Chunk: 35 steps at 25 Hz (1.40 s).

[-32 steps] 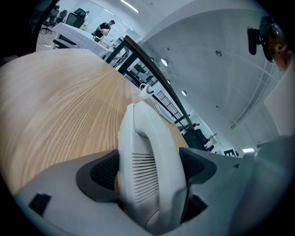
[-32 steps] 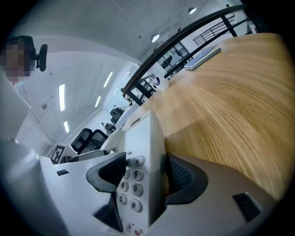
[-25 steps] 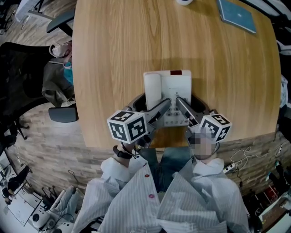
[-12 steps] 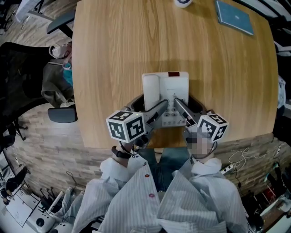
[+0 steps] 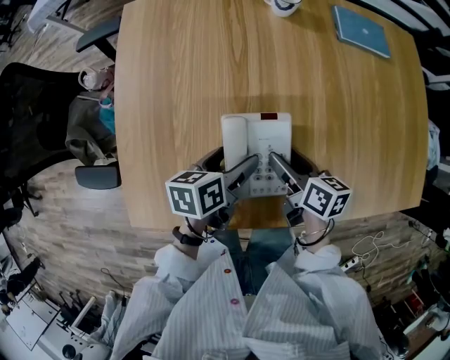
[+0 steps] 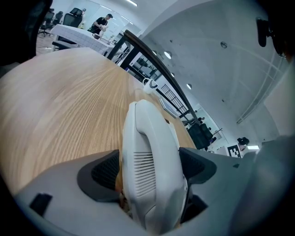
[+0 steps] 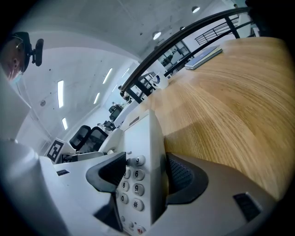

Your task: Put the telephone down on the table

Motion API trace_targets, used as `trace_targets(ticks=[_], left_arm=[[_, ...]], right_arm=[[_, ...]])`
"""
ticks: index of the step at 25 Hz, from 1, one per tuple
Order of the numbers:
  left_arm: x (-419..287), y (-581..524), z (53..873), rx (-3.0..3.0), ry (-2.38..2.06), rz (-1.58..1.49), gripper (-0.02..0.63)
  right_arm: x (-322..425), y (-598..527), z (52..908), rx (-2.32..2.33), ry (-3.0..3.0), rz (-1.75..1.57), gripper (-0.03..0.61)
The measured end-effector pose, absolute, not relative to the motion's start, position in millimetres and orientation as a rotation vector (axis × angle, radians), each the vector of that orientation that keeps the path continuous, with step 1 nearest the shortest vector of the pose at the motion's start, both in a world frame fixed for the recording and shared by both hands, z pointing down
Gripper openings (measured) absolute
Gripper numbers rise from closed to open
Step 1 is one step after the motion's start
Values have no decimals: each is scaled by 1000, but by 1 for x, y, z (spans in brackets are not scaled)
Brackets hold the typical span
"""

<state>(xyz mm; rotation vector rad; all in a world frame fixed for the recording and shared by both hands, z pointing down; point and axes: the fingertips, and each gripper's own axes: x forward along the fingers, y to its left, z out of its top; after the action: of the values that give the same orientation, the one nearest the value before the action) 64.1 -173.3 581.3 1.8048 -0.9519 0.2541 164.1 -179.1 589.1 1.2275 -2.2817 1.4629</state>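
A white desk telephone (image 5: pixel 256 144) with its handset on the left side sits over the near edge of the round wooden table (image 5: pixel 183 77). My left gripper (image 5: pixel 244 171) is shut on the handset side; its jaws clamp the handset (image 6: pixel 152 156) in the left gripper view. My right gripper (image 5: pixel 278 167) is shut on the keypad side, and the number keys (image 7: pixel 131 182) show between its pads. The frames do not show whether the telephone's base touches the tabletop.
A teal book (image 5: pixel 361 31) lies at the table's far right and a white cup (image 5: pixel 283 5) stands at the far edge. A black office chair (image 5: pixel 35 119) with a jacket on it stands left of the table. Bare wood stretches beyond the telephone.
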Motion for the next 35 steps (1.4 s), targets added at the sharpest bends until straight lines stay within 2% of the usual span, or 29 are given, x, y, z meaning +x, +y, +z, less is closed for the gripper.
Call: trace_targets(ticks=[21,35], left_arm=[[42,-179,560,1843,-1043,244,414],[49,-171,498,1895,-1188,181,411]], right_arm=[[174,-182,582,1313,-2238,1374,270],[176,-165,528,1190,-2317,1355,269]])
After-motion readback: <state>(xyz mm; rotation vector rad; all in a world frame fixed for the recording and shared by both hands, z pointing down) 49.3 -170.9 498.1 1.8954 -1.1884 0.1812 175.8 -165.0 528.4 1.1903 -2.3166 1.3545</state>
